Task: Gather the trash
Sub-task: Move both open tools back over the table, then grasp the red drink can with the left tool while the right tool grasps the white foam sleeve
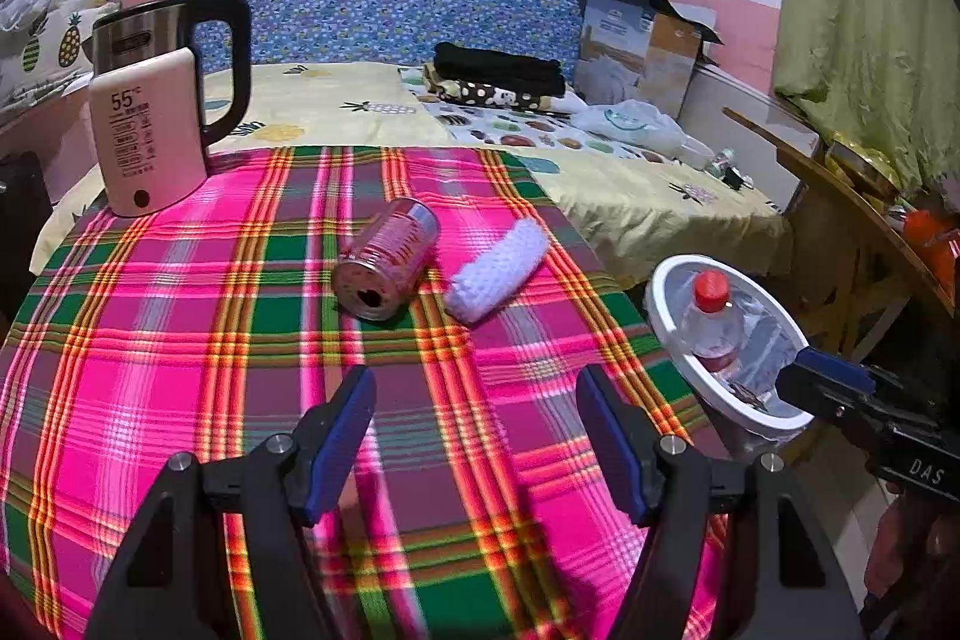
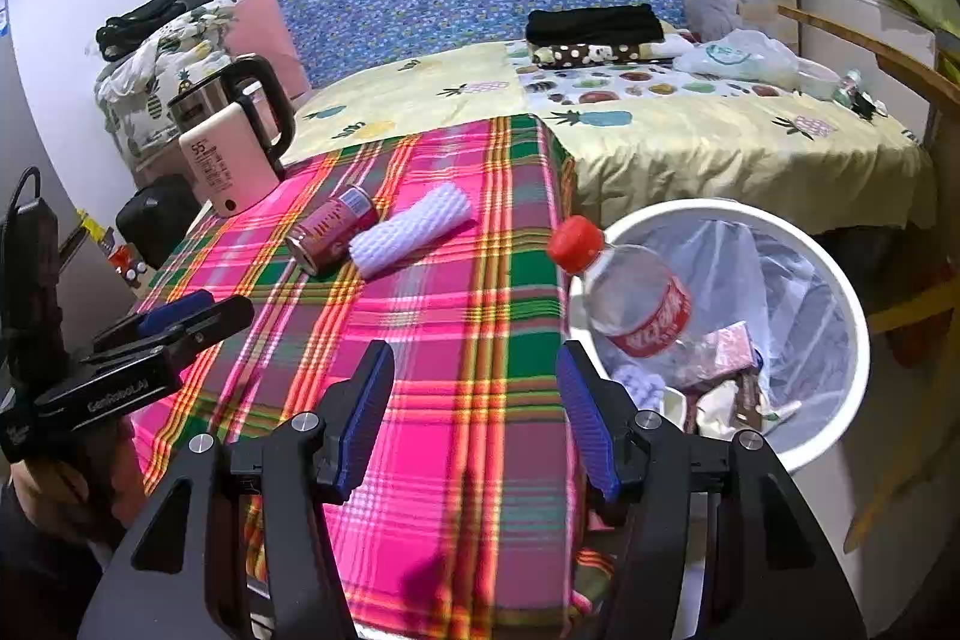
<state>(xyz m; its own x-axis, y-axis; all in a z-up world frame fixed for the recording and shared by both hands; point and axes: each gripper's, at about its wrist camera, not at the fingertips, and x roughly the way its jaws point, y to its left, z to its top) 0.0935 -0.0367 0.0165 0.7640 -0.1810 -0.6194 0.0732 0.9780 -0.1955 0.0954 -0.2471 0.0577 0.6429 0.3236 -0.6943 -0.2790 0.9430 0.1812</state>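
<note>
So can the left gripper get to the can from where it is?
Probably yes. The left gripper is open and points at the can, which lies on its side on the plaid cloth. Only bare cloth lies between them. The white roll sits beside the can, not in front.

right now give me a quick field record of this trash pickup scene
surface: table under a pink plaid cloth
left gripper: open, empty, over the cloth
right gripper: open, empty, at the table edge beside the bin
in bin: clear cola bottle with red cap leaning on the rim of the white lined trash bin, over wrappers
still on table: red drink can on its side, touching a white foam sleeve
not trash: electric kettle, upright at the far left corner
</note>
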